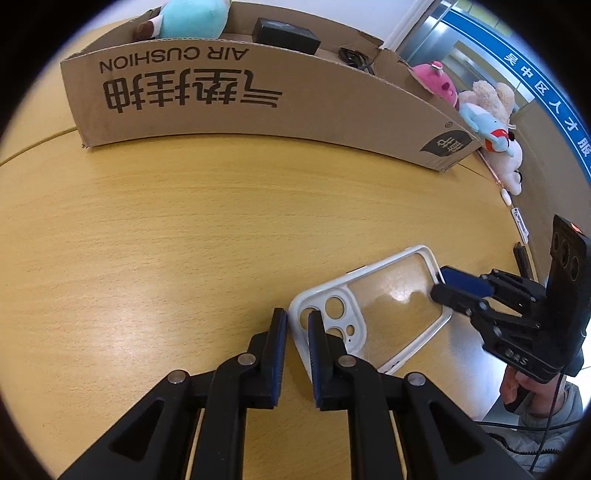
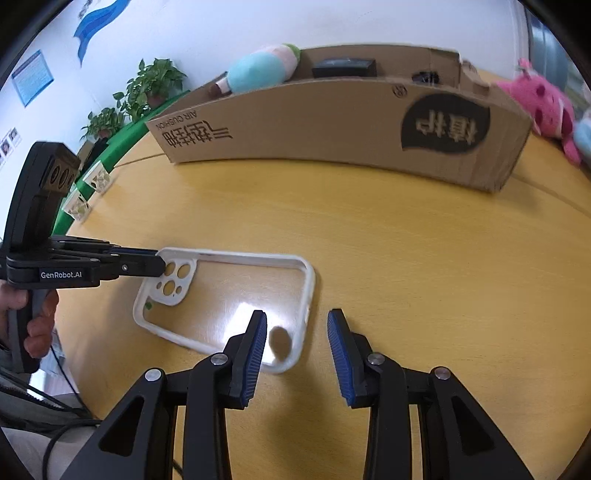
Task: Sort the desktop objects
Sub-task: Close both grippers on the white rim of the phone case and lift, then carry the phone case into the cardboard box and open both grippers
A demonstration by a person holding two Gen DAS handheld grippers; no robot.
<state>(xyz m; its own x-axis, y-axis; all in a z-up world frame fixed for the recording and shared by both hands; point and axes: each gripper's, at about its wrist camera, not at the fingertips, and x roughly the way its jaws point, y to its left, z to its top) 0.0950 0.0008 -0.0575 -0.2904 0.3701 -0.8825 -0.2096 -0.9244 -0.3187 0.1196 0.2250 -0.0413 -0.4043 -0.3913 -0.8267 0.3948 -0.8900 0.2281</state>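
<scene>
A white-rimmed clear phone case (image 1: pixel 373 310) lies on the wooden table; it also shows in the right wrist view (image 2: pixel 225 295). My left gripper (image 1: pixel 297 332) straddles the rim at the case's camera-hole corner, its fingers narrowly apart around it. From the right wrist view the left gripper (image 2: pixel 157 264) touches that same corner. My right gripper (image 2: pixel 297 332) is open, with the case's other end rim between its fingers. In the left wrist view the right gripper (image 1: pixel 445 282) sits at that far end.
A long cardboard box (image 1: pixel 258 99) stands at the back of the table (image 1: pixel 147 240), holding a teal plush (image 1: pixel 192 18), a black box (image 1: pixel 286 35) and a cable. Pink and white plush toys (image 1: pixel 480 107) lie right of it. Potted plants (image 2: pixel 147 88) stand far left.
</scene>
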